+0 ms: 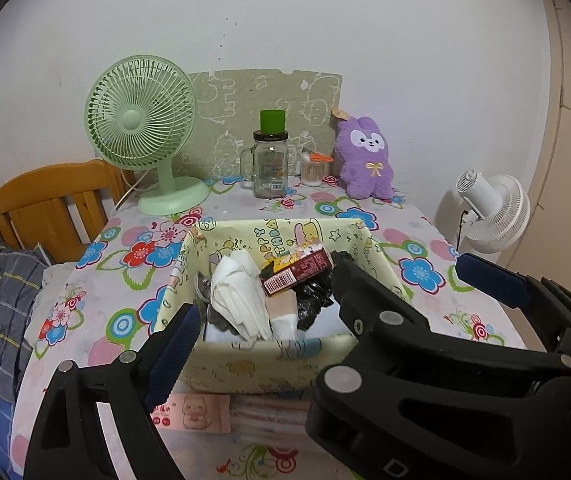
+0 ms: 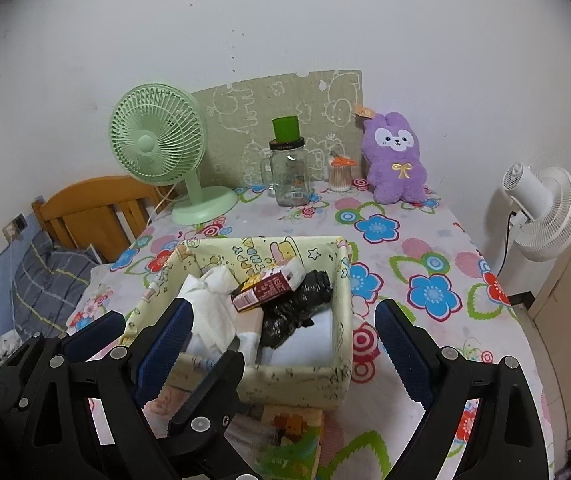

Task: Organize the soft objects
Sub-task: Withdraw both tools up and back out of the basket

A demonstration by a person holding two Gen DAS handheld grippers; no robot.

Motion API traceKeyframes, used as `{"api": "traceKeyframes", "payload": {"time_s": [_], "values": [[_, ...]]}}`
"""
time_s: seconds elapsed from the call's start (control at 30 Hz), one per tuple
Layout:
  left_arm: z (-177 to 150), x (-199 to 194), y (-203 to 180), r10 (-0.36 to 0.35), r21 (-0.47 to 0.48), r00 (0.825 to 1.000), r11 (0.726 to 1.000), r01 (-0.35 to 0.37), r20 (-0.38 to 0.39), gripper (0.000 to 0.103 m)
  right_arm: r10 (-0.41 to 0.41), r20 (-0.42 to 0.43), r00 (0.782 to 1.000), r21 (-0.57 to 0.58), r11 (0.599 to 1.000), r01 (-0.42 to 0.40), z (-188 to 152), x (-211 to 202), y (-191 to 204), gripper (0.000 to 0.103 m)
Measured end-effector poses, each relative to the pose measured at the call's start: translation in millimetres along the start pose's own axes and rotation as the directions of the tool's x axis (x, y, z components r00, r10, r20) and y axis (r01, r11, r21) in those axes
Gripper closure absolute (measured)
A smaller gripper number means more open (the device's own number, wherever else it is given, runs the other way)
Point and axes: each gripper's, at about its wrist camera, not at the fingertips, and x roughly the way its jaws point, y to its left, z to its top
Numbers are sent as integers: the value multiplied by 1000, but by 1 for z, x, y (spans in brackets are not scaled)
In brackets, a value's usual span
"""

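A pale yellow fabric basket [image 1: 245, 372] [image 2: 305, 380] stands on the flowered tablecloth. It holds white cloths [image 1: 241, 300] [image 2: 209, 300], a crumpled black bag [image 1: 313, 300] [image 2: 293, 312] and a dark red carton [image 1: 297, 272] [image 2: 263, 290]. A purple plush rabbit [image 1: 365, 160] [image 2: 395, 164] leans on the back wall. My left gripper [image 1: 281, 320] hangs open over the basket's near side, empty. My right gripper [image 2: 283, 308] is open too, its blue pads either side of the basket's near end, gripping nothing. The two grippers overlap: a right finger [image 1: 493, 284] and a left finger [image 2: 97, 330] show in the other view.
At the back stand a green desk fan [image 1: 141, 128] [image 2: 157, 140], a glass jar mug with a green cup on it [image 1: 270, 168] [image 2: 289, 176] and a swab tub [image 1: 313, 168]. A white fan [image 2: 541, 208] stands off the table's right edge. A wooden headboard [image 1: 45, 200] and bedding lie left. Flat packets [image 1: 193, 412] [image 2: 293, 428] lie before the basket.
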Motion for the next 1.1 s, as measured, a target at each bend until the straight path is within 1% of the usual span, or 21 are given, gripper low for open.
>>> {"api": "traceKeyframes", "payload": {"time_s": [0.53,0.93,1.1], "values": [[-30,-29,-14,-19,43,1000,999,18,15,11,-2,9,1000,-37,999,3,-31,-34,1,9],[-55,-36,-17,-20,39,1000,999,21,-15,11,7,-12,1000,-34,999,-7,-57,-42,0,9],[-65,-32,-19,-29,43,999,999,30,-34,11,9,-31,999,-24,1000,-10,-67,-41,-3,9]]}}
